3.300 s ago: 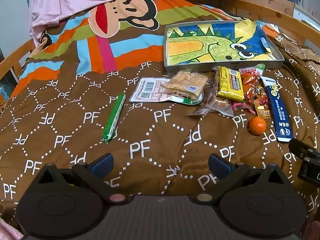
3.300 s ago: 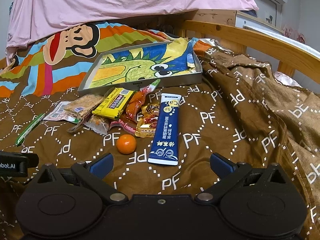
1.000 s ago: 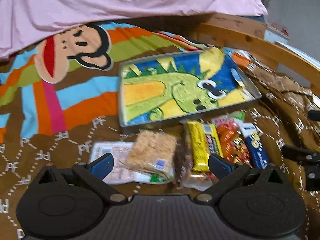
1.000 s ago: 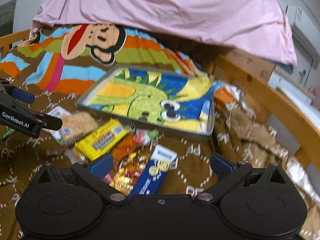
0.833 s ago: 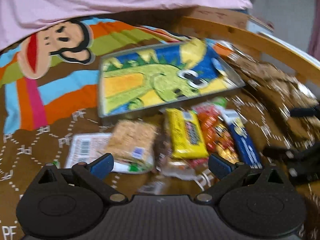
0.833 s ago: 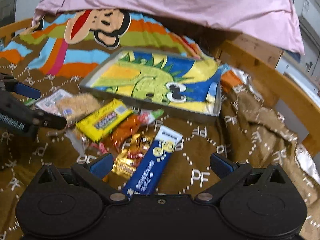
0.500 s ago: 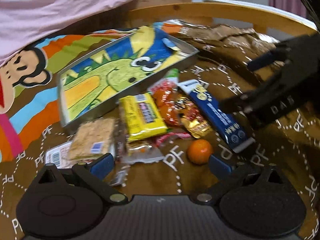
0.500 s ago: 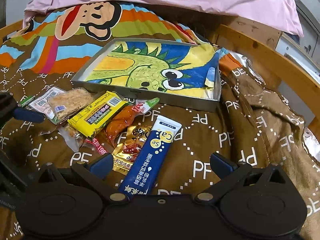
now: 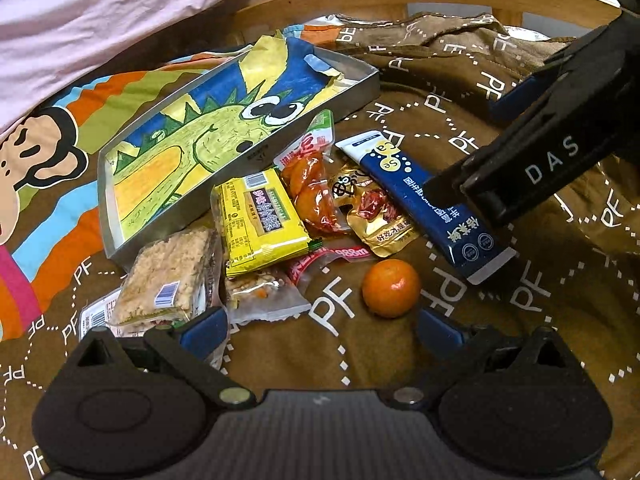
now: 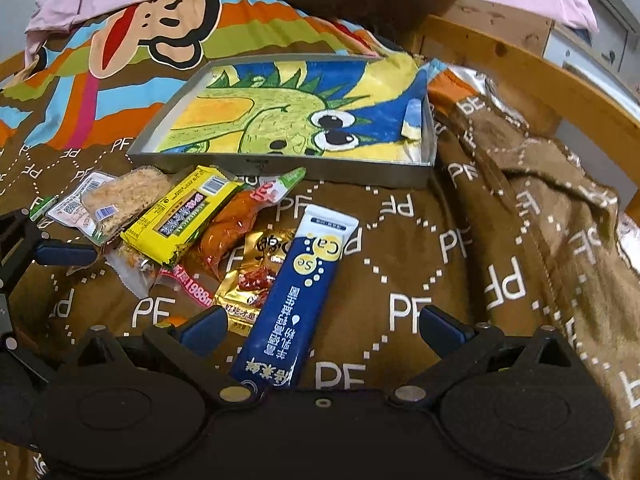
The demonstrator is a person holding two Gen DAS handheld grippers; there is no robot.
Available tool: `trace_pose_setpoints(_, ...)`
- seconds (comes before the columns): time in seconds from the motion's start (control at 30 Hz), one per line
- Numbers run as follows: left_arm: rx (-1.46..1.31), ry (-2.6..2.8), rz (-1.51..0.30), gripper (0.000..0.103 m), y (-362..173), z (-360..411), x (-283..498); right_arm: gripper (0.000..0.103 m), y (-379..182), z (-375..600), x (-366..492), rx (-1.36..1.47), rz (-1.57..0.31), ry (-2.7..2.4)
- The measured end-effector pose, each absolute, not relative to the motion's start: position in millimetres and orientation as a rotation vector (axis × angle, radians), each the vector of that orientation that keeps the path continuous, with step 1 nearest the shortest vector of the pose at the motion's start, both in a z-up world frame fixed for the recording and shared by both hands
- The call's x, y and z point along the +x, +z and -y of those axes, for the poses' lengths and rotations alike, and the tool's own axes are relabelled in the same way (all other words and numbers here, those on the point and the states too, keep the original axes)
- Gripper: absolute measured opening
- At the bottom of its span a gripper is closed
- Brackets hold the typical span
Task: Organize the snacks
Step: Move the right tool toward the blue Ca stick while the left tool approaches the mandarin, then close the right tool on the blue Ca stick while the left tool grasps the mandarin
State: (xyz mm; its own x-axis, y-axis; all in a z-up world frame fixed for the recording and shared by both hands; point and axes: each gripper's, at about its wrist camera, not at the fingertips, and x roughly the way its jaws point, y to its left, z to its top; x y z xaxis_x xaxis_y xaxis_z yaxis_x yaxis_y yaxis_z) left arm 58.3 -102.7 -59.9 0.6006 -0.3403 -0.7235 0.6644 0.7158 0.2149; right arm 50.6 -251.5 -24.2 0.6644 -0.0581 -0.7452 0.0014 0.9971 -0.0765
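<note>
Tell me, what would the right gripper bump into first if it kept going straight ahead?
Probably the blue packet: it lies between the right gripper's open jaws, pointing toward the tray. Depth is hard to judge.

"DAS" on right tongs, "PF" across brown blanket, "Ca" (also "Se") on blue packet
</note>
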Motion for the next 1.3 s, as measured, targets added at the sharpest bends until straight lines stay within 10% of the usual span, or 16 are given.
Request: trace_pose_setpoints(1.3, 0.502, -0.658, -0.651, 0.095, -61.4, 116.5, 44.8, 0.063, -43.8, 263.6, 58.7, 0.12, -0.95, -0.003)
